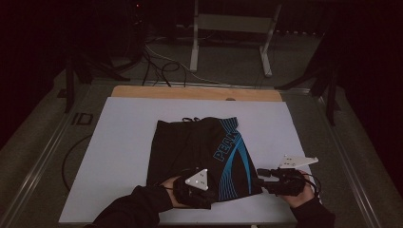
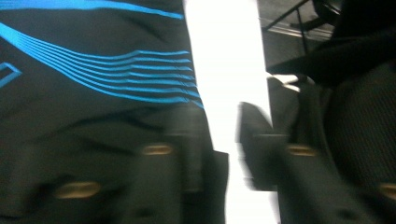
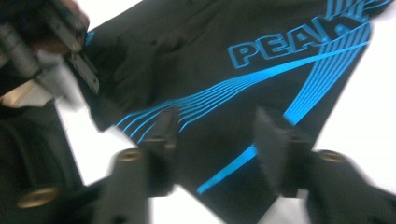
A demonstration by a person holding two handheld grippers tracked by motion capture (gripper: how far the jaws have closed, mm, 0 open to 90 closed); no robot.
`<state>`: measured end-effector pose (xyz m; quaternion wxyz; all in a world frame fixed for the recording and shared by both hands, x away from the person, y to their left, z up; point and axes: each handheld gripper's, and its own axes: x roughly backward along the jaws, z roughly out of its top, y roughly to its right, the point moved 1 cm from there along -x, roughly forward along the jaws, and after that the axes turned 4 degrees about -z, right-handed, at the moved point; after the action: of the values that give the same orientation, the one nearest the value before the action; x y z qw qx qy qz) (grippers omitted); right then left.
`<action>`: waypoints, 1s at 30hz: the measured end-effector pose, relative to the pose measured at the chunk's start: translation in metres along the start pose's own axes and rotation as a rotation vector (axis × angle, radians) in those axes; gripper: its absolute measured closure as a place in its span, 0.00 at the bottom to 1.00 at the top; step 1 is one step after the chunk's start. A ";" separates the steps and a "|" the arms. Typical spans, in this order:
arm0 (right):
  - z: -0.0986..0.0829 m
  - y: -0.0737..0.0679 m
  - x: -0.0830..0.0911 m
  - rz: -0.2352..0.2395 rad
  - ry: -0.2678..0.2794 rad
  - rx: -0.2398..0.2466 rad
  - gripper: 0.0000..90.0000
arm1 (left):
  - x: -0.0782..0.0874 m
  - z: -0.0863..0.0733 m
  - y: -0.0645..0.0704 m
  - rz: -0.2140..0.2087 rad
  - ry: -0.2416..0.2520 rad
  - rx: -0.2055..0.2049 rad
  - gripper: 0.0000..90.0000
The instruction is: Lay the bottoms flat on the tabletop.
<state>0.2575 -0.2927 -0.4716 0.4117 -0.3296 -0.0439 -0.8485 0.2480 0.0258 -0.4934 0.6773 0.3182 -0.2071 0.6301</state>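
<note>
Shorts (image 1: 199, 152) flat on table (image 1: 123, 142), PEAK lettering legible in right gripper view, both claws (image 2: 224, 149) (image 3: 215, 135) spread.

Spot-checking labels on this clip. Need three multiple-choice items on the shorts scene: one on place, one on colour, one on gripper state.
1. Where do the shorts lie?
A. on the white mat
B. on the floor
C. on a chair

2. What colour are the stripes and lettering on the shorts?
A. red
B. blue
C. yellow

3. How do the right gripper jaws stand?
A. shut on the shorts
B. shut on a cable
C. open over the shorts' hem

Key: 1 A, the high view shows them flat on the mat; 2 B, blue lines and the word PEAK show; 3 C, the right gripper view shows a wide gap between the jaws with fabric behind.
</note>
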 end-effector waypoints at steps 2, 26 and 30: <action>0.000 0.001 -0.001 -0.011 0.016 0.001 0.40 | 0.001 -0.003 0.000 0.010 0.011 0.018 0.42; 0.016 0.010 -0.035 -0.008 0.094 0.043 0.15 | 0.058 -0.031 -0.034 0.196 0.123 0.164 0.05; 0.022 0.014 -0.044 -0.012 0.086 0.044 0.15 | 0.072 -0.041 -0.043 0.247 0.132 0.202 0.05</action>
<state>0.2986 -0.2649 -0.4832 0.4151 -0.2833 -0.0467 -0.8633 0.2941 0.1061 -0.4807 0.5714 0.3146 -0.1353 0.7458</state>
